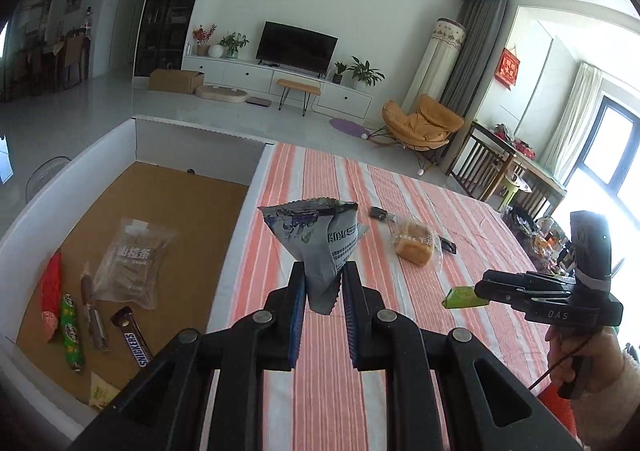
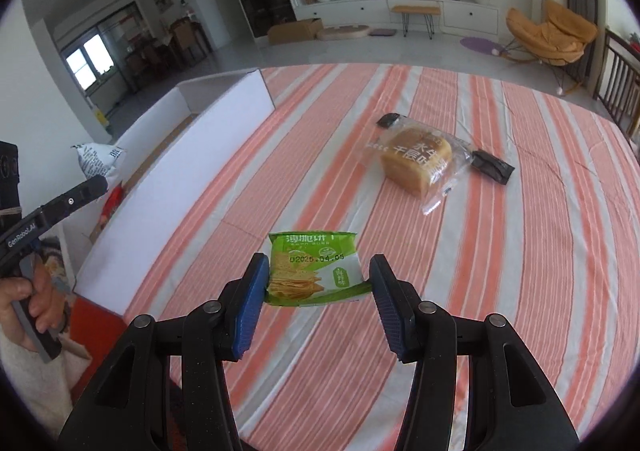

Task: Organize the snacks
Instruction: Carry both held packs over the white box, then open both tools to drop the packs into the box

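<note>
My left gripper [image 1: 323,283] is clamped on the lower end of a grey-blue snack packet [image 1: 316,247]; the packet stands upright between the blue pads, above the striped tablecloth [image 1: 400,331] near the edge of the white box [image 1: 48,207]. My right gripper [image 2: 318,291] holds a green cracker packet [image 2: 316,269] across its width, both pads touching the packet's sides, raised over the cloth. In the left view the same packet [image 1: 464,297] protrudes from the right gripper's tips.

A wrapped bread loaf [image 2: 420,159] lies on the cloth, well apart from both grippers. Inside the box, on its brown floor, lie a Snickers bar [image 1: 134,337], a clear hawthorn-strip bag [image 1: 130,263], a green stick [image 1: 72,333], a red packet [image 1: 51,291], a brown stick [image 1: 94,317] and a pale yellow packet [image 1: 102,391].
</note>
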`<state>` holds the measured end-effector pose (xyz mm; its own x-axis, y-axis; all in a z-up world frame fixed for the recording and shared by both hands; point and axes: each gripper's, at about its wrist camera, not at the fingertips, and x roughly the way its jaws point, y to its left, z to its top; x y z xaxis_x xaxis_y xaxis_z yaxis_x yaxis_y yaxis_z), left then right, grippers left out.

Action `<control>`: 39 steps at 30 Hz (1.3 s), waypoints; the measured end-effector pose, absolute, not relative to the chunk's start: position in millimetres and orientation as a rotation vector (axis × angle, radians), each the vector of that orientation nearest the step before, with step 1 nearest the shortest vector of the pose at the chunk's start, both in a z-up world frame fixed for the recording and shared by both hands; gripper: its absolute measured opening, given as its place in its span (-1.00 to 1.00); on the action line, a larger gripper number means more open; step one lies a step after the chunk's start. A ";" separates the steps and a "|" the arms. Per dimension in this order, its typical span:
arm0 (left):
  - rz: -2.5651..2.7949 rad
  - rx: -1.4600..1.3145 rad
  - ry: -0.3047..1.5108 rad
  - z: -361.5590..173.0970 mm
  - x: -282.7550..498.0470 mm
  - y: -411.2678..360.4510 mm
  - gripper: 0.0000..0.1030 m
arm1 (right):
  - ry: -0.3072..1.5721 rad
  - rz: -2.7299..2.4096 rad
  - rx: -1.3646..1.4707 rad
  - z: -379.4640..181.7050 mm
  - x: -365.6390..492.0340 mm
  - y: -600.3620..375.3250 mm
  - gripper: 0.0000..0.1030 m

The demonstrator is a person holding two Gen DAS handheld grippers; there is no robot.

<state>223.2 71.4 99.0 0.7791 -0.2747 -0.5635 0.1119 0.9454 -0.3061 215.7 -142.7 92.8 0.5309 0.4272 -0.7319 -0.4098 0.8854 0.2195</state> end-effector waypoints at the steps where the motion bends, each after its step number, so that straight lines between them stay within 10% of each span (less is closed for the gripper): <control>1: -0.161 -0.269 0.643 101.9 220.0 93.0 -0.67 | 0.865 0.543 0.007 100.7 220.0 -123.4 -0.13; 3: -0.067 -0.281 0.651 99.9 214.8 131.8 -0.67 | 0.857 0.641 -0.008 113.1 228.1 -79.6 -0.54; 8: 0.109 -0.318 0.713 63.3 219.8 195.3 -0.67 | 0.881 0.792 -0.077 118.8 258.4 21.9 -0.64; 13: 0.112 -0.338 0.698 53.1 209.9 198.9 -0.67 | 0.969 0.756 -0.136 100.1 272.3 24.1 0.28; 29: 0.085 -0.359 0.669 73.2 191.3 186.2 -0.67 | 0.963 1.180 -0.736 -45.1 138.0 122.8 0.33; 31: 0.088 -0.363 0.674 69.9 191.2 189.8 -0.67 | 0.969 1.176 -0.772 -43.0 140.6 125.2 0.00; 39: 0.102 -0.362 0.692 63.6 187.5 201.4 -0.67 | 1.034 1.073 -0.622 4.1 167.2 68.5 0.00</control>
<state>187.5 201.4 63.6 0.7680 -0.0269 -0.6399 -0.2111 0.9327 -0.2925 167.2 68.5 4.1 0.1113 0.4065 -0.9069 -0.9213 0.3843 0.0591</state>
